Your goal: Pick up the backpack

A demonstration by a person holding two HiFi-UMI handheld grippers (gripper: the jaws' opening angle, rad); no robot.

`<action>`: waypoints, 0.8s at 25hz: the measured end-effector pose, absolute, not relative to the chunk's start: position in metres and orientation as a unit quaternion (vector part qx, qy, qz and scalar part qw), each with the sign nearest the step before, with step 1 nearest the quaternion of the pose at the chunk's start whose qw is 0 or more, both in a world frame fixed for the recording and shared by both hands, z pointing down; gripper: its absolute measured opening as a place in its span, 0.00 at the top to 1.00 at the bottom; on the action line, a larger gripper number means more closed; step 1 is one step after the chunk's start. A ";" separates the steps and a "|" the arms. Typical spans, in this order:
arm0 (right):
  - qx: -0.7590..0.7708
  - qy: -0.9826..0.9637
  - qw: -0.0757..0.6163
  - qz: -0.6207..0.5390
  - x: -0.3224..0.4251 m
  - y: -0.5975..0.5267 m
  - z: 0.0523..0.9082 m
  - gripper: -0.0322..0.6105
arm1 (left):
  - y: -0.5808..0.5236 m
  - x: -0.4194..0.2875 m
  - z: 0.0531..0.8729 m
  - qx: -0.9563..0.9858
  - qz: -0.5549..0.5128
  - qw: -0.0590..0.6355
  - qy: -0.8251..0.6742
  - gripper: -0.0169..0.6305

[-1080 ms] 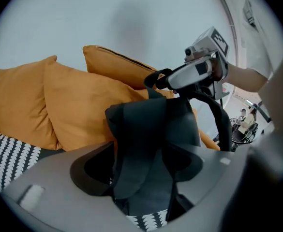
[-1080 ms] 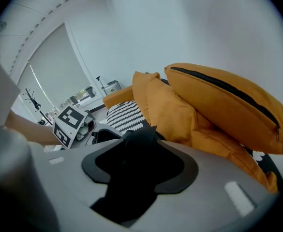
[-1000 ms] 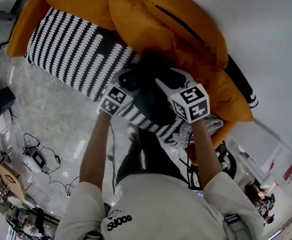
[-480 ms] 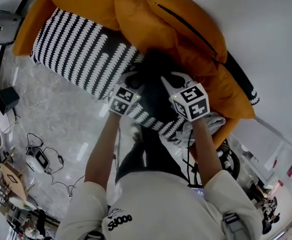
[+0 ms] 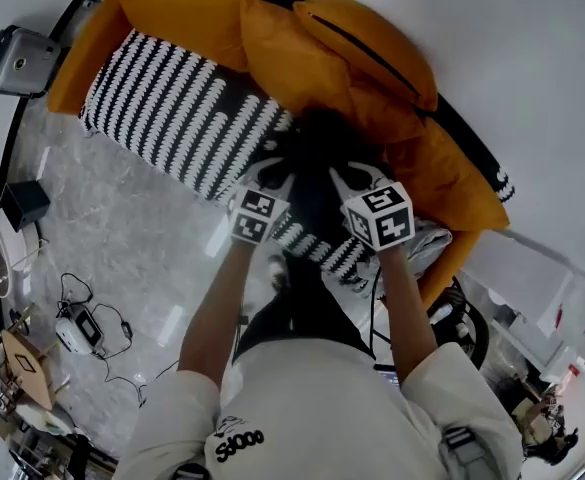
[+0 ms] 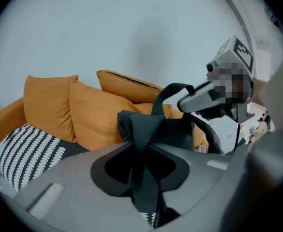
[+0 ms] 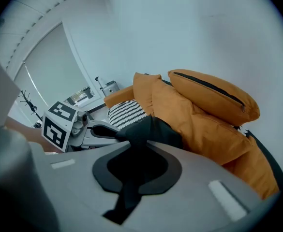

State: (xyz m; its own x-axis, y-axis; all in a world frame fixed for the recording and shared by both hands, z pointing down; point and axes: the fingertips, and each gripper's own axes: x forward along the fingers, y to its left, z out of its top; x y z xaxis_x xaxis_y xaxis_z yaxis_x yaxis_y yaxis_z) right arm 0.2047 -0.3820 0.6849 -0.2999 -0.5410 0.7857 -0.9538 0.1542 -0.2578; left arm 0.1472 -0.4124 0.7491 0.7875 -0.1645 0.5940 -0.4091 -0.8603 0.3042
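Observation:
A black backpack rests on the orange sofa, in front of the cushions. Seen from the head view, my left gripper is at its left side and my right gripper at its right. In the left gripper view the jaws of the left gripper are closing, and a black strap is pinched between them. The right gripper is shut on another fold of black backpack fabric. Each gripper view shows the other gripper close beside the bag.
Orange cushions stand behind the bag against a white wall. A black-and-white patterned seat stretches to the left. Below lies grey marble floor with cables, a black box and a small device.
Both grippers have gone from wide open to closed on the backpack's black straps. Both hands have shifted up the picture, toward the cushions.

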 end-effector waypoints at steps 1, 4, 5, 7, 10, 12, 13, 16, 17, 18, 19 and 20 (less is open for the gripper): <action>0.527 -0.710 0.267 0.383 0.201 -0.376 0.681 0.94 | -0.408 0.144 0.743 0.921 0.282 0.214 -0.161 0.85; 0.534 -0.707 0.250 0.391 0.192 -0.357 0.669 0.94 | -0.394 0.133 0.726 0.923 0.270 0.213 -0.171 0.85; 0.536 -0.706 0.241 0.395 0.190 -0.352 0.664 0.94 | -0.390 0.129 0.720 0.924 0.266 0.211 -0.174 0.85; 0.539 -0.706 0.228 0.399 0.185 -0.343 0.655 0.94 | -0.383 0.122 0.709 0.925 0.262 0.206 -0.180 0.85; 0.537 -0.712 0.229 0.390 0.178 -0.331 0.640 0.94 | -0.371 0.110 0.691 0.925 0.259 0.200 -0.193 0.85; 0.535 -0.719 0.228 0.380 0.173 -0.323 0.626 0.94 | -0.365 0.103 0.673 0.926 0.251 0.194 -0.204 0.86; 0.536 -0.722 0.225 0.375 0.170 -0.320 0.618 0.94 | -0.362 0.100 0.663 0.928 0.245 0.190 -0.208 0.86; 0.541 -0.730 0.207 0.362 0.162 -0.310 0.595 0.94 | -0.355 0.092 0.636 0.932 0.227 0.178 -0.219 0.86; 0.543 -0.733 0.200 0.358 0.159 -0.307 0.588 0.94 | -0.353 0.089 0.629 0.932 0.223 0.176 -0.224 0.86; 0.543 -0.736 0.195 0.354 0.156 -0.305 0.581 0.94 | -0.351 0.086 0.621 0.933 0.218 0.174 -0.229 0.86; 0.543 -0.740 0.189 0.350 0.153 -0.302 0.574 0.94 | -0.348 0.082 0.614 0.933 0.212 0.173 -0.235 0.86; 0.542 -0.743 0.183 0.348 0.149 -0.298 0.566 0.94 | -0.345 0.078 0.607 0.933 0.206 0.172 -0.240 0.86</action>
